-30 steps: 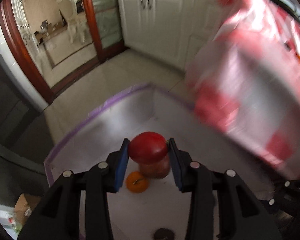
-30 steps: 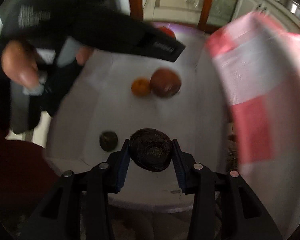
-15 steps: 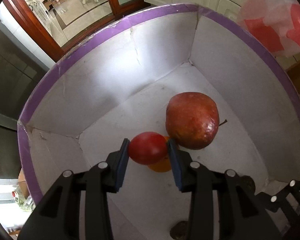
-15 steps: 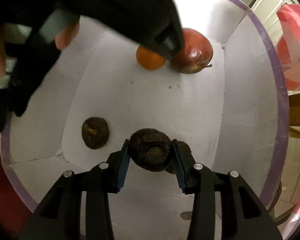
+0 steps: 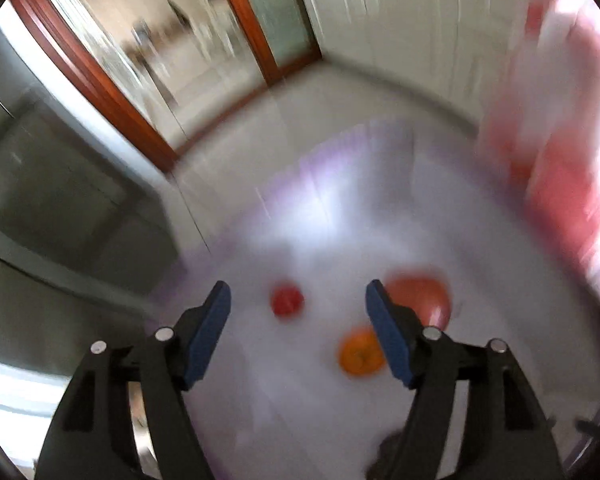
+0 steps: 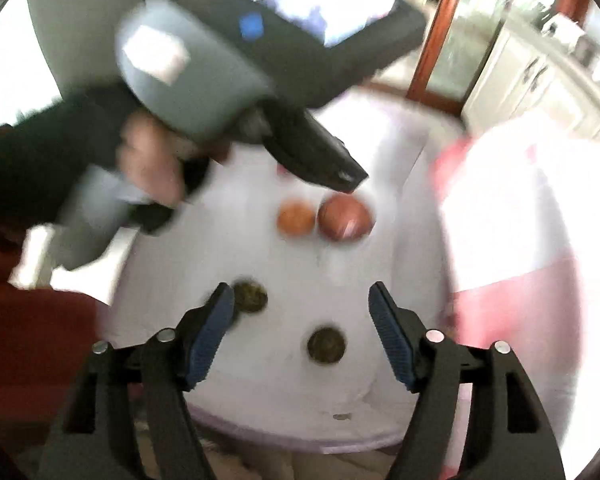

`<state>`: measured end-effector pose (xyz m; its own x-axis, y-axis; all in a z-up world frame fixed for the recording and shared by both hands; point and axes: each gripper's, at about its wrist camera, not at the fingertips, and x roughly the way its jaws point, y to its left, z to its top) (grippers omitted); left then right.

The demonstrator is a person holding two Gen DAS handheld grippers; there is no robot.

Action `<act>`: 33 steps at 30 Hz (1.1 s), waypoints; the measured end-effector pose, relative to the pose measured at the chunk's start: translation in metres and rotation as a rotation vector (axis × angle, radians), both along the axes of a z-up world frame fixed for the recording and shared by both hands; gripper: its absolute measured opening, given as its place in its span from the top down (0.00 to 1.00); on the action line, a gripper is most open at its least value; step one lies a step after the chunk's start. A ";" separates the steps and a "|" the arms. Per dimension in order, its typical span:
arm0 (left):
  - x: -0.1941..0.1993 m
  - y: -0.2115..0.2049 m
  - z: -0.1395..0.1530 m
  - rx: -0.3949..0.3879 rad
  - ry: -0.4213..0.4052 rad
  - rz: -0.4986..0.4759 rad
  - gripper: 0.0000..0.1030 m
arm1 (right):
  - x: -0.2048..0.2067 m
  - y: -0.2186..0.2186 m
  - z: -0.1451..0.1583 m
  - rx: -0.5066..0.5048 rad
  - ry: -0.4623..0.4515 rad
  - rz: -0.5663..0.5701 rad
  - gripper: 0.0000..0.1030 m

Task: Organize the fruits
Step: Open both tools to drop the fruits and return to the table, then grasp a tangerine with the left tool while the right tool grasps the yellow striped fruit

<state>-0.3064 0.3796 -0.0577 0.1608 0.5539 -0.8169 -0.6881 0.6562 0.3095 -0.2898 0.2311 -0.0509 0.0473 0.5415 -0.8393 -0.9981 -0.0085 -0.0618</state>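
Both views are blurred by motion. A white box with a purple rim (image 5: pixel 340 136) holds the fruit. In the left wrist view a small red fruit (image 5: pixel 287 301), an orange (image 5: pixel 360 354) and a large red apple (image 5: pixel 420 296) lie on its floor. My left gripper (image 5: pixel 298 304) is open and empty above them. In the right wrist view two dark fruits (image 6: pixel 326 345) (image 6: pixel 251 297) lie on the floor near the orange (image 6: pixel 296 217) and the apple (image 6: pixel 345 217). My right gripper (image 6: pixel 301 306) is open and empty above the box (image 6: pixel 284 436).
A red-and-white plastic bag (image 5: pixel 556 152) (image 6: pixel 520 220) hangs at the right of the box. The person's hand and the left gripper's body (image 6: pixel 204 92) fill the upper left of the right wrist view. White cabinets and a wood-framed glass door stand behind.
Both grippers have opened and risen out of the box. The small red fruit left the left gripper and the dark fruit left the right gripper; both now lie on the box floor.
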 end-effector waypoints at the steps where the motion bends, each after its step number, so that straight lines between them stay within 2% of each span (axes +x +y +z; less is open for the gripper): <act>1: 0.003 -0.005 0.023 0.062 -0.039 -0.004 0.20 | 0.006 -0.013 0.025 0.075 0.006 -0.018 0.25; 2: 0.006 -0.015 0.055 0.134 -0.108 -0.015 0.14 | 0.013 -0.029 0.049 0.152 0.004 -0.046 0.22; 3: 0.010 -0.024 0.078 0.178 -0.169 -0.029 0.10 | 0.018 -0.045 0.068 0.218 -0.002 -0.077 0.21; 4: 0.015 -0.039 0.109 0.227 -0.259 -0.056 0.02 | 0.025 -0.061 0.086 0.274 -0.009 -0.106 0.17; 6: 0.025 -0.066 0.144 0.271 -0.381 -0.117 0.01 | 0.041 -0.095 0.117 0.382 -0.040 -0.189 0.16; 8: 0.050 -0.102 0.170 0.271 -0.489 -0.223 0.01 | 0.063 -0.152 0.144 0.486 -0.079 -0.315 0.16; 10: 0.079 -0.138 0.179 0.213 -0.551 -0.345 0.01 | 0.090 -0.182 0.153 0.541 -0.123 -0.435 0.16; 12: 0.123 -0.177 0.178 0.073 -0.560 -0.488 0.01 | 0.125 -0.225 0.158 0.571 -0.152 -0.591 0.16; 14: 0.169 -0.218 0.168 -0.032 -0.548 -0.597 0.01 | 0.158 -0.259 0.156 0.572 -0.143 -0.733 0.16; 17: 0.234 -0.269 0.146 -0.076 -0.525 -0.710 0.01 | 0.219 -0.317 0.139 0.533 -0.141 -0.977 0.16; 18: 0.256 -0.286 0.140 -0.096 -0.516 -0.732 0.01 | 0.247 -0.344 0.133 0.513 -0.126 -1.069 0.16; 20: 0.304 -0.308 0.125 -0.186 -0.496 -0.767 0.01 | 0.297 -0.385 0.119 0.478 -0.090 -1.228 0.16; 22: 0.335 -0.327 0.107 -0.278 -0.469 -0.783 0.01 | 0.317 -0.421 0.100 0.450 -0.076 -1.333 0.16; 23: 0.356 -0.331 0.100 -0.308 -0.457 -0.778 0.01 | 0.344 -0.442 0.095 0.441 -0.054 -1.383 0.16; 24: 0.373 -0.332 0.094 -0.327 -0.450 -0.772 0.01 | 0.361 -0.458 0.086 0.441 -0.030 -1.416 0.16; 28: 0.414 -0.334 0.078 -0.399 -0.451 -0.725 0.01 | 0.419 -0.479 0.063 0.424 0.039 -1.481 0.19; 33: 0.412 -0.307 0.073 -0.534 -0.537 -0.630 0.02 | 0.462 -0.461 0.049 0.295 -0.006 -1.445 0.30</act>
<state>0.1057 0.0727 0.0151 0.7232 -0.1811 -0.6665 -0.1267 0.9138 -0.3858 0.1723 -0.2298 -0.0023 0.6860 0.1698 -0.7075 -0.1289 0.9854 0.1115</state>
